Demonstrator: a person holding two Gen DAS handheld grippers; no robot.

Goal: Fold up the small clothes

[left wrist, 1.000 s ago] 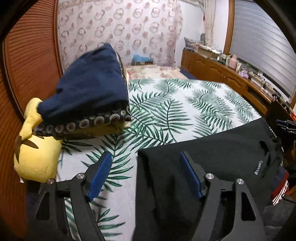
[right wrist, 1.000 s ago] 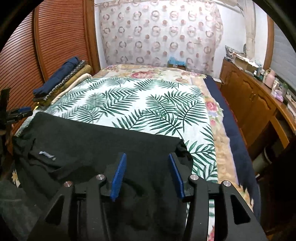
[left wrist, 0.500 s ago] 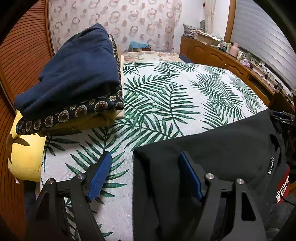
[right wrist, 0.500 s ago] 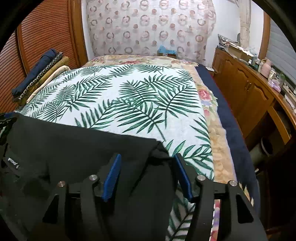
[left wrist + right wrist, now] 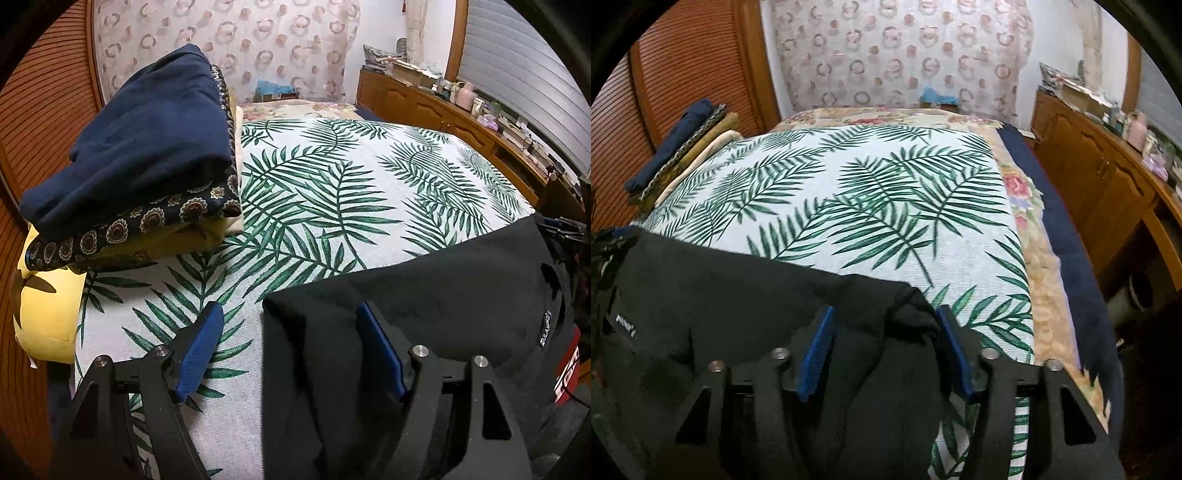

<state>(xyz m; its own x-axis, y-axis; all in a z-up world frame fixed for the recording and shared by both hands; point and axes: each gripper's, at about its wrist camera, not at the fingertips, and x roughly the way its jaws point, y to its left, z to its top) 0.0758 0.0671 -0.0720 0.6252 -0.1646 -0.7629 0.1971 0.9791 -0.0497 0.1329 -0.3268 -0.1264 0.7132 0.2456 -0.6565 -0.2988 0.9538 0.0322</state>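
Shorts (image 5: 424,295), black and soft, lie across the near edge of the bed (image 5: 332,192); they look light and floppy, likely to sag unless taken at both corners. One garment, two grippers: the left gripper (image 5: 291,347) straddles the left corner, the right gripper (image 5: 884,347) the bunched right corner, jaws of both apart, not yet pinching. One folded stack (image 5: 140,147) sits aside.

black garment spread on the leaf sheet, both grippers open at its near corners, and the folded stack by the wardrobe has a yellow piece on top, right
Not quite: the top of the folded stack is navy blue, as the left wrist view shows. The rest stands: black garment, left gripper and right gripper open.
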